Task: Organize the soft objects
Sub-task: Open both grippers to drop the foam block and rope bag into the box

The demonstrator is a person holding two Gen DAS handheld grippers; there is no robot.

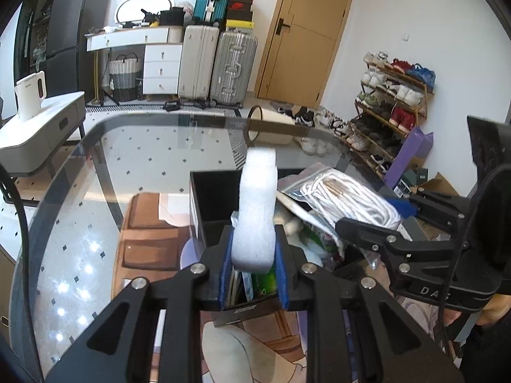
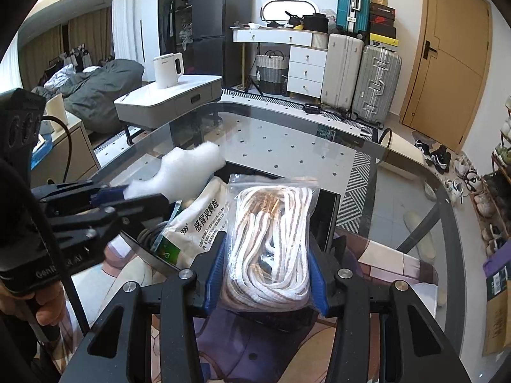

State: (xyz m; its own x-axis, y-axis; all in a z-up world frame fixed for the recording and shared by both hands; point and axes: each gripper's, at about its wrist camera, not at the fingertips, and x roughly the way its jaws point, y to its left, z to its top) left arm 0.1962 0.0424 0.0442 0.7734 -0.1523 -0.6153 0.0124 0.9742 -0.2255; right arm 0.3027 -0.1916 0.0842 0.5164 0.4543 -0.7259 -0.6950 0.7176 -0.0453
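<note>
My left gripper [image 1: 254,255] pinches a white foam strip [image 1: 257,204] low down, the strip rising toward twelve o'clock over the black box [image 1: 204,198] on the glass table [image 1: 127,146]. It looks featherlight and squashy, so I judge a low, gentle hold suits it. My right gripper [image 2: 266,274] is pressed onto a clear bag of white cord [image 2: 271,239], held across its middle above the box. The plastic looks slippery and the cord floppy; I'd keep gripping the bulk, not the film edge. A white medicine pouch [image 2: 198,220] sits at ten o'clock.
</note>
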